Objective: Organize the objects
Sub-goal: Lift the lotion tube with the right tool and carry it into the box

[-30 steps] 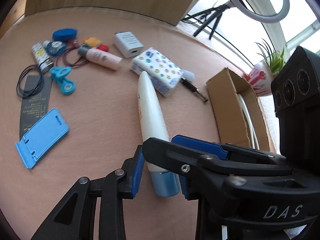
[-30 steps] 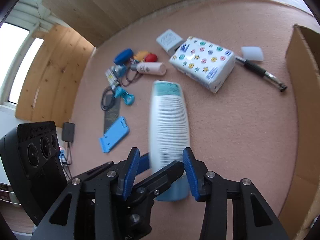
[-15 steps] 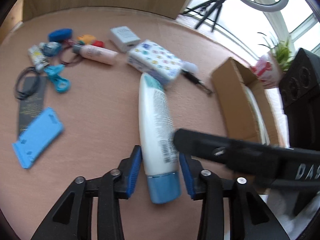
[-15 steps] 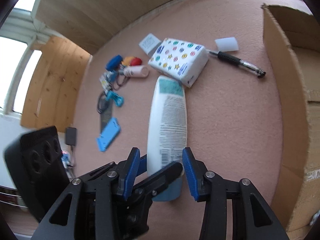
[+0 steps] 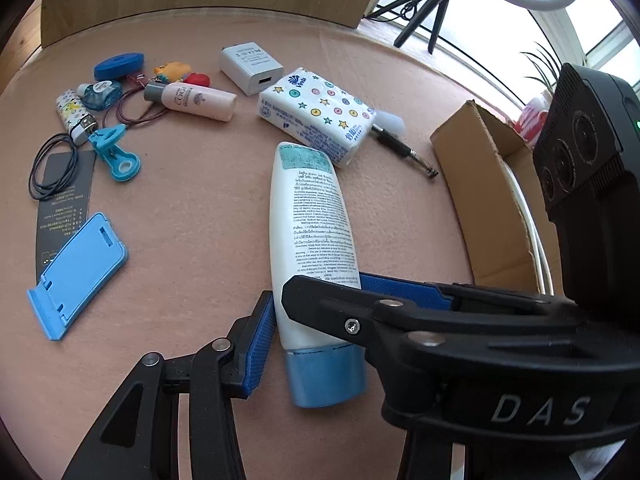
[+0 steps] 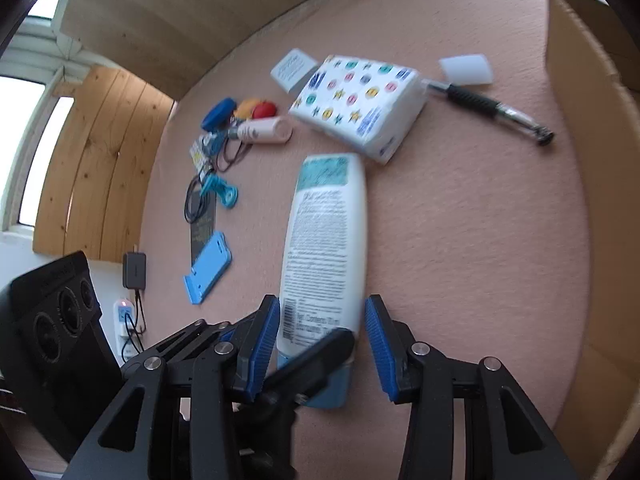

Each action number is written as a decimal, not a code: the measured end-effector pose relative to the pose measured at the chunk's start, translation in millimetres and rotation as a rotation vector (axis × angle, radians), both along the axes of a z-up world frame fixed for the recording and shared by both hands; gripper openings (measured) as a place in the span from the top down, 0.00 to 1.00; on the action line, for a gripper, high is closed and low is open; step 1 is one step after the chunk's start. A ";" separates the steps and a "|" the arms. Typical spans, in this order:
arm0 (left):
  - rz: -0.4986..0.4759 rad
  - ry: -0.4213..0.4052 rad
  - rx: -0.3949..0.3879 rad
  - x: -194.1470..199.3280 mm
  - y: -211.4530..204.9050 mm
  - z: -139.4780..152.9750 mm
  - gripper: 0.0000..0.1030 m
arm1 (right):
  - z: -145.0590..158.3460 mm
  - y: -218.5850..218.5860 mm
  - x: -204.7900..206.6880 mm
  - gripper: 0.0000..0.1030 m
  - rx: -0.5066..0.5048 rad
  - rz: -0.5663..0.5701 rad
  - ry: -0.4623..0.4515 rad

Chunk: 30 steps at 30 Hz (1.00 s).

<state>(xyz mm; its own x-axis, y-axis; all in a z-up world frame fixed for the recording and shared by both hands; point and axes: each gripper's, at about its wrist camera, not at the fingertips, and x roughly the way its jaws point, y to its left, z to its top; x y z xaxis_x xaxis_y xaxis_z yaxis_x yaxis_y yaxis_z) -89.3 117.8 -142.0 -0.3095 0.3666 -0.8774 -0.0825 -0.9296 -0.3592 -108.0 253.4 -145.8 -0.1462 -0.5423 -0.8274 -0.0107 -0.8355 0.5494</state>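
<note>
A white lotion tube [image 5: 312, 232] with a blue cap points away from me towards the tissue pack [image 5: 316, 116]. Both grippers stand at its cap end. My right gripper [image 6: 320, 312] is shut on the tube [image 6: 328, 240], a blue pad at each long edge. My left gripper [image 5: 320, 320] has the tube between its jaws, which are opening. Its left pad [image 5: 260, 340] sits beside the tube's edge. The right gripper's finger [image 5: 360, 312] crosses in front and hides the other pad. I cannot tell whether the tube rests on the mat.
An open cardboard box [image 5: 480, 208] stands at the right with a white cable inside. A pen [image 5: 404, 148] lies between box and tissue pack. At the left lie a white charger [image 5: 250, 66], a pink tube [image 5: 196, 100], a blue clip [image 5: 116, 152] and a blue phone stand [image 5: 76, 276].
In the left wrist view the tube has turned from edge-on to showing its printed face. The left jaws have spread wider. The right gripper keeps its hold and has sunk a little.
</note>
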 end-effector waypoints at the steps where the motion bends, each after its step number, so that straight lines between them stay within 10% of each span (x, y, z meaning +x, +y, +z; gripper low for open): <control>1: 0.001 -0.001 0.005 0.0 -0.9 0.1 0.53 | -1.0 -1.5 0.8 0.60 0.002 0.001 -0.001; 30: -0.227 0.131 0.146 11.1 134.2 83.2 0.53 | 105.0 105.4 48.3 0.63 0.073 -0.166 0.182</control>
